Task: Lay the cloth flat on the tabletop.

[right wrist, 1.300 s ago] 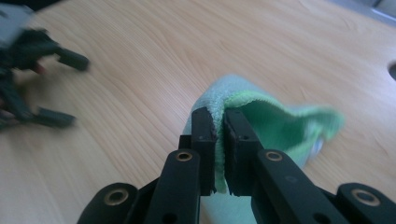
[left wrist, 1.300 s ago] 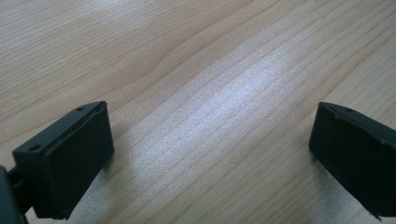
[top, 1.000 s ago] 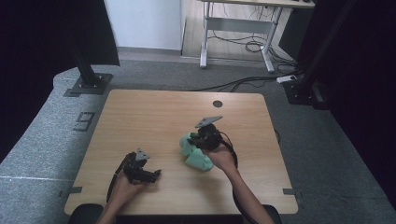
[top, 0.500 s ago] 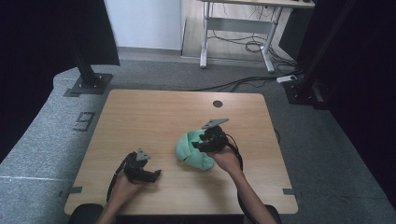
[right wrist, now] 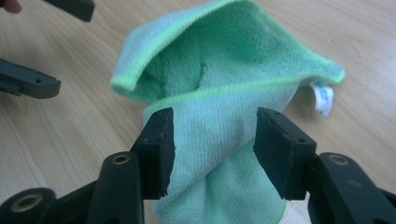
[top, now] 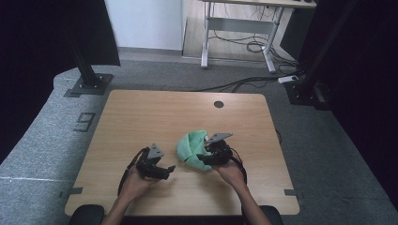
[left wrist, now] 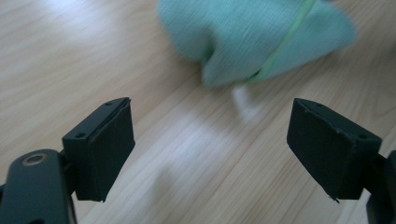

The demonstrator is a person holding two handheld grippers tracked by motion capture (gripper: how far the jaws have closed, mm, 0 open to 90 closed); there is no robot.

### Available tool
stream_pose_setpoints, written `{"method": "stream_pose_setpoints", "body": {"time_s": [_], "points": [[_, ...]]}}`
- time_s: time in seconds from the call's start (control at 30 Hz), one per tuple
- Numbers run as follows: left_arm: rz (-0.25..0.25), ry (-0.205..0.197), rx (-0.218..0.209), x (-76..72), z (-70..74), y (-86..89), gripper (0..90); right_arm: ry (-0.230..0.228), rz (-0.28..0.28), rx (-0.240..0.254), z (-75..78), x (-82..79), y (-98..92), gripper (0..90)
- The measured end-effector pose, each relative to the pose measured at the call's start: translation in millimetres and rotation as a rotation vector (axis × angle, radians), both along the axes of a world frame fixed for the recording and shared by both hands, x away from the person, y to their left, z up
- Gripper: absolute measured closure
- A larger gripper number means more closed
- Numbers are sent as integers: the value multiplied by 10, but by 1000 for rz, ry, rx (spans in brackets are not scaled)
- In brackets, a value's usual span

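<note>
My right gripper (right wrist: 212, 154) has just been opening its jaws; they are standing half open around a fold of the green cloth (right wrist: 224, 84), not pinching. My left gripper (left wrist: 210, 149) is wide and holding nothing. The cloth is lying bunched mid-table (top: 141, 117). It looks soft, light and floppy, so I am aiming for its thick hemmed edge.

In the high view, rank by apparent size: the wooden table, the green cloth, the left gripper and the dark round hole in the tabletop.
1. wooden table
2. green cloth
3. left gripper, looking somewhat smaller than the cloth, though its hand hides part of it
4. dark round hole
</note>
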State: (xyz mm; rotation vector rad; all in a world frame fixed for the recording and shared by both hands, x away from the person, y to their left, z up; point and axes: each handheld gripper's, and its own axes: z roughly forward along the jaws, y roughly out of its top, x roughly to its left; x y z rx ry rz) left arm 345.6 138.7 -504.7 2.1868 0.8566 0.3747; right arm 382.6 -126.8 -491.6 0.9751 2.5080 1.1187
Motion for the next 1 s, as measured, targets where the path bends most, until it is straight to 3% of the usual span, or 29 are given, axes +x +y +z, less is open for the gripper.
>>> {"method": "stream_pose_setpoints", "body": {"time_s": [0.13, 0.23, 0.37, 0.5, 0.57, 0.63, 0.7, 0.87, 0.9, 0.97, 1.0], "points": [[-33, -4, -2, 105, 78, -172, 151, -7, -4, -3, -69, -64, -16, 422], [-50, 22, -19, 194, 100, -294, 166, -3, -2, -1, -117, -86, -31, 426], [-29, 17, 41, 291, 58, -412, 239, 32, 3, 4, -199, -101, -51, 506], [2, -4, 74, 342, 2, -449, 502, 66, 30, 3, -264, -120, -57, 722], [14, -21, 91, 348, 6, -435, 654, 57, 38, -4, -267, -133, -59, 801], [28, -29, 72, 350, 56, -385, 736, 42, 33, -12, -237, -141, -84, 835], [42, -47, 45, 342, 154, -318, 758, 19, 19, -10, -170, -140, -142, 844], [60, -92, -8, 324, 512, -131, 755, -22, -32, 35, 103, -116, -392, 844], [63, -94, -27, 329, 573, -93, 742, -36, -51, 56, 202, -94, -493, 840], [78, -68, -69, 387, 638, -21, 713, -31, -68, 80, 244, -48, -569, 820], [78, -68, -69, 387, 638, -21, 692, -31, -68, 80, 244, -48, -569, 820]]}}
